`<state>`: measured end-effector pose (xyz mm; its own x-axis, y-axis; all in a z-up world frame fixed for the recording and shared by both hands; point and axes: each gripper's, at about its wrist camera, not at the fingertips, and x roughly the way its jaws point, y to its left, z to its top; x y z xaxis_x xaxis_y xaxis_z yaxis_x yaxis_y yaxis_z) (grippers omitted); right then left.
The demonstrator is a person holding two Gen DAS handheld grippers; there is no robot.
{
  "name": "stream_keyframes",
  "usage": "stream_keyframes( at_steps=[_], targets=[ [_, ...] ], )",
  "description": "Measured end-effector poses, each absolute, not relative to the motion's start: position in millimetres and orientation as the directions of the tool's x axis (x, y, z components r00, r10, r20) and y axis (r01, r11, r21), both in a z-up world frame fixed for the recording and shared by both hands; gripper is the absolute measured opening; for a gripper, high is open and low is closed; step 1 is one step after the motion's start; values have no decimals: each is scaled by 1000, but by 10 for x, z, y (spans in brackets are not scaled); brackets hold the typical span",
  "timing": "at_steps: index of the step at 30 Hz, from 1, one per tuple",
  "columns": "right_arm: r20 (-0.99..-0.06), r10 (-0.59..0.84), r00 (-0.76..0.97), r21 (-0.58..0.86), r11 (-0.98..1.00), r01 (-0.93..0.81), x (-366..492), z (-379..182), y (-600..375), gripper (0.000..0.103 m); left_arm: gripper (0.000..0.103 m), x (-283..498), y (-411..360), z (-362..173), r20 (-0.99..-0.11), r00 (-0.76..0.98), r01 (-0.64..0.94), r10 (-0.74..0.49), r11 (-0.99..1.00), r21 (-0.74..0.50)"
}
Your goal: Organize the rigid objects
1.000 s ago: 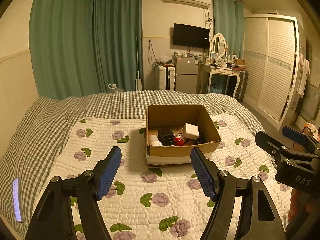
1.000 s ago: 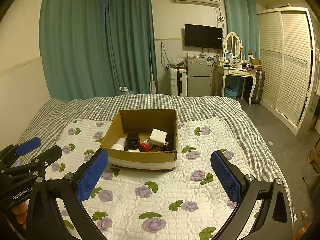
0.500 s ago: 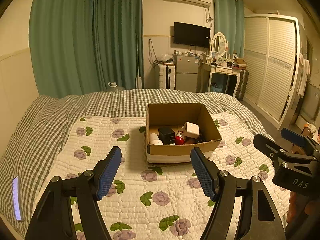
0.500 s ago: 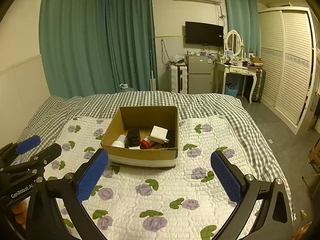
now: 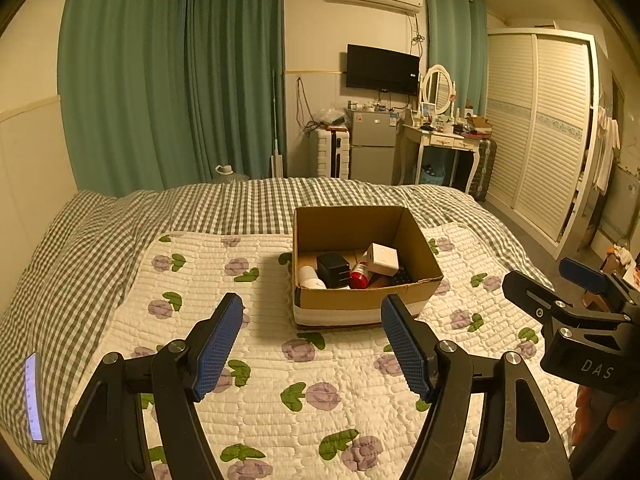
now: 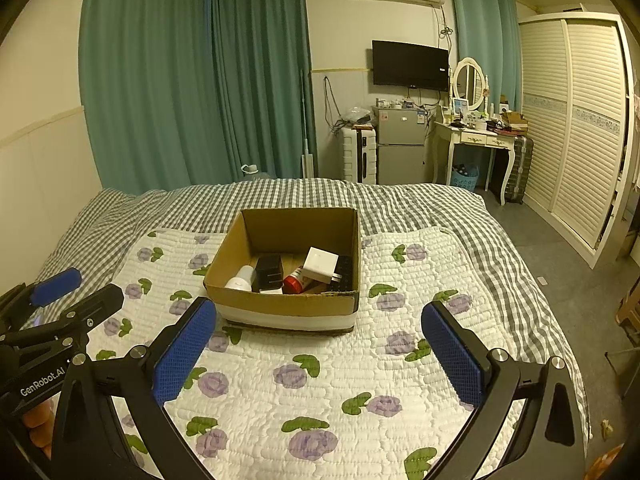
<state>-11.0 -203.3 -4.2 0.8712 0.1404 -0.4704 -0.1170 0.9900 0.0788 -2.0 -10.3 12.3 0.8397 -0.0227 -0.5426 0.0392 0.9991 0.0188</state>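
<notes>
Facing cardboard box (image 5: pixel 360 300), both tools apart.

cardboard box (image 6: pixel 288 304) front wall hiding lower contents, phone (image 5: pixel 34 398) partly cut off

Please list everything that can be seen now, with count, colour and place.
cardboard box: 1, brown, white band low, on the quilt
white cube: 1, in the box, tilted
black block: 1, in the box
white bottle: 1, in the box, near-left corner
red-capped bottle: 1, in the box, lying
floral quilt: 1, white, purple flowers, on the bed
phone: 1, screen lit, left bed edge
left gripper: 1, black, blue pads, open
right gripper: 1, same, open
</notes>
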Motion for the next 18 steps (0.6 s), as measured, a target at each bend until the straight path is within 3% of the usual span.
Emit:
stream_keyframes(
  at_steps=[18],
  targets=[
    [-482, 142, 865, 85, 990, -116, -125, -82, -2005, 103, 74, -30, -97, 123, -542, 840, 35, -21, 999, 16]
  ],
)
